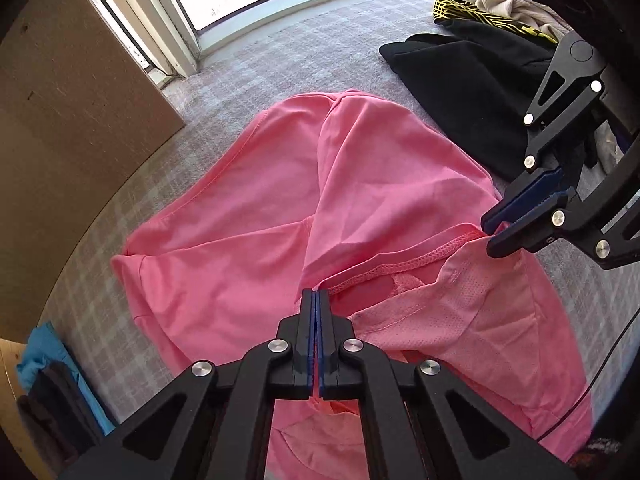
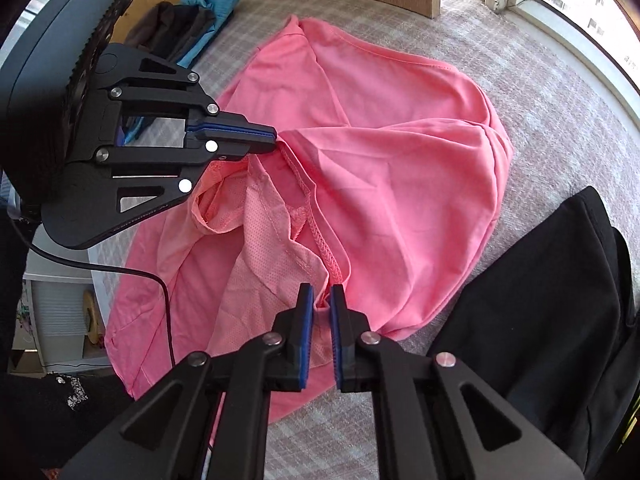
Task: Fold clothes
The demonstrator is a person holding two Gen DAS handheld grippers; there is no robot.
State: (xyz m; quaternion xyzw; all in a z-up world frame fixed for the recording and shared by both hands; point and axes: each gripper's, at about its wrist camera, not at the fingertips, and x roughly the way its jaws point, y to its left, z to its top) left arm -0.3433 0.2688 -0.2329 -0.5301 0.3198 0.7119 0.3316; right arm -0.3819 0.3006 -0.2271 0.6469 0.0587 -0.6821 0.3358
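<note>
Folded clothes (image 2: 188, 24), blue and dark, sit far left on the grey checked cloth (image 1: 280, 64). Left gripper (image 1: 316, 300) pinches the pink garment (image 1: 248, 208) at its hem, fingers closed. Right gripper (image 2: 322, 300) stands slightly parted around the hem's other end. Black clothing (image 2: 540, 300) lies right.

Ahead of me a grey checked fabric surface (image 1: 280, 64) runs to a white-framed window (image 1: 320, 4) pouring in bright daylight. A plain brown wooden panel (image 1: 80, 120) stands at my left.
</note>
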